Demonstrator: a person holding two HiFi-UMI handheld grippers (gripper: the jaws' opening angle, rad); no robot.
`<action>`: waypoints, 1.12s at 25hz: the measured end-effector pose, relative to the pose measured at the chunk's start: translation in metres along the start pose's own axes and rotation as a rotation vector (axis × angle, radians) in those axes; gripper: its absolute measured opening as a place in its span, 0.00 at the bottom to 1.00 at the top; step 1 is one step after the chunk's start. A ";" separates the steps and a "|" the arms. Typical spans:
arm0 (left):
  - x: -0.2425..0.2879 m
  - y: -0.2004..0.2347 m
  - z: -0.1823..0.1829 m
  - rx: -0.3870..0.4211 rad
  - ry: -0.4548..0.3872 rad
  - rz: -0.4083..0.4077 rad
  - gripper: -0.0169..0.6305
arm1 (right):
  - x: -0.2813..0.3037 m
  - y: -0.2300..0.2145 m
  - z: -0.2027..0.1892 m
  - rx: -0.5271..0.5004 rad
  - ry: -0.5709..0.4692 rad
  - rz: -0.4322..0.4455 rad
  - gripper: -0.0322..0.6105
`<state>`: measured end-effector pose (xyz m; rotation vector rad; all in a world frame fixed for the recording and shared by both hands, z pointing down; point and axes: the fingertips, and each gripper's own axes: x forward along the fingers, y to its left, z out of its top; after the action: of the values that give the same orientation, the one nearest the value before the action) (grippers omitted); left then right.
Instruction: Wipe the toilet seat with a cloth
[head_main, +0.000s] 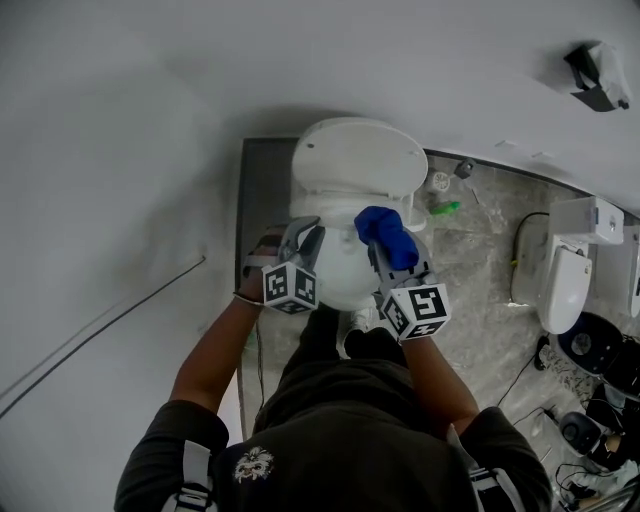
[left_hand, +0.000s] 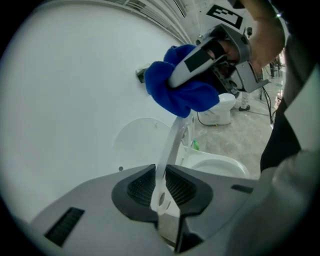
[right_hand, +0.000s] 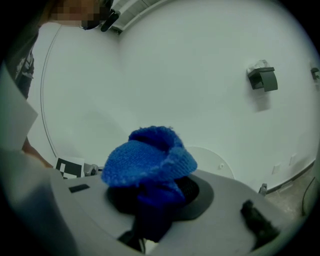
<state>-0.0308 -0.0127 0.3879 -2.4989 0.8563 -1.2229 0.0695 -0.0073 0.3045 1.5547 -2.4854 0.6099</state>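
Two toilets stand on the floor (head_main: 480, 250): one (head_main: 345, 280) under the person with its lid (head_main: 355, 160) raised against the wall, a second toilet (head_main: 563, 285) well apart at the right. The single blue cloth (head_main: 383, 228) is pinched in the right tongs (head_main: 392, 258), above the bowl's right rim. The left tongs (left_hand: 161, 175) pinch a thin white edge, seemingly the raised toilet seat (left_hand: 172, 145). The wall crowds the left and back; open floor lies between the toilets.

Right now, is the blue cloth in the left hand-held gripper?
No, the blue cloth is bunched between the jaws of the right hand-held gripper.
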 end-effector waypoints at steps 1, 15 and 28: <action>-0.003 -0.008 -0.002 0.012 0.020 -0.004 0.13 | -0.003 0.000 -0.005 0.002 0.009 0.010 0.20; -0.035 -0.135 -0.055 0.293 0.214 -0.047 0.14 | -0.063 0.012 -0.084 0.037 0.071 0.108 0.20; -0.027 -0.282 -0.142 0.424 0.318 -0.250 0.39 | -0.075 0.024 -0.177 0.071 0.195 0.127 0.20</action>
<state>-0.0411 0.2369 0.5837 -2.1428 0.2961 -1.7092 0.0663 0.1371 0.4336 1.2977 -2.4518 0.8345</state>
